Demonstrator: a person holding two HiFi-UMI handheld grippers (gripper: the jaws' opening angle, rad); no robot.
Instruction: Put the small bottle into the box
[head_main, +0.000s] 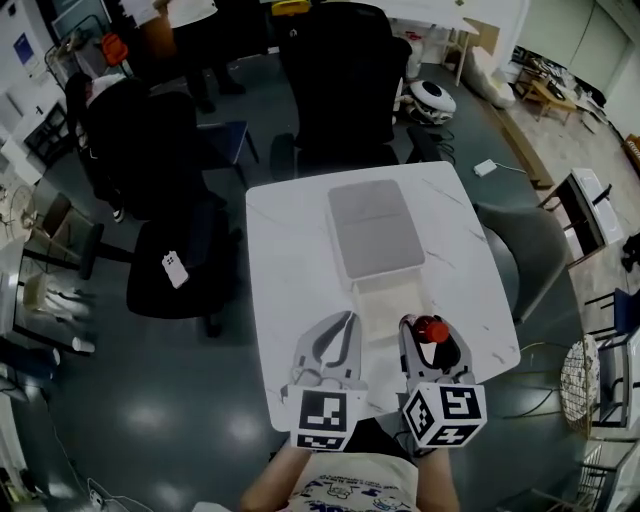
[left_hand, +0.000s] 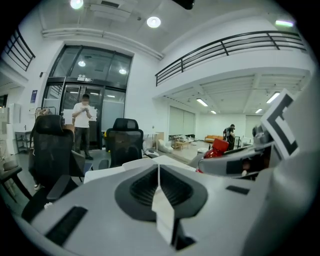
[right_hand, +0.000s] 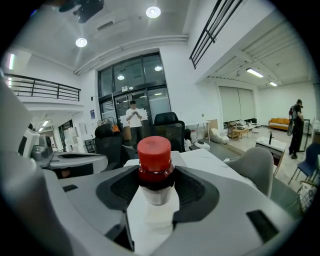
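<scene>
So the right hand-held gripper (right_hand: 156, 197) is clamped on the small bottle (right_hand: 154, 156), red cap up, just short of the box (head_main: 375, 232) on the desk (head_main: 285, 250). The left hand-held gripper (left_hand: 159, 172) sits beside it, jaws together, empty.

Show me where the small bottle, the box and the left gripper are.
small bottle (right_hand: 154, 152), right gripper view, its red cap.
box (head_main: 377, 228), head view, its grey top panel.
left gripper (head_main: 345, 322), head view, between its fingertips.
</scene>
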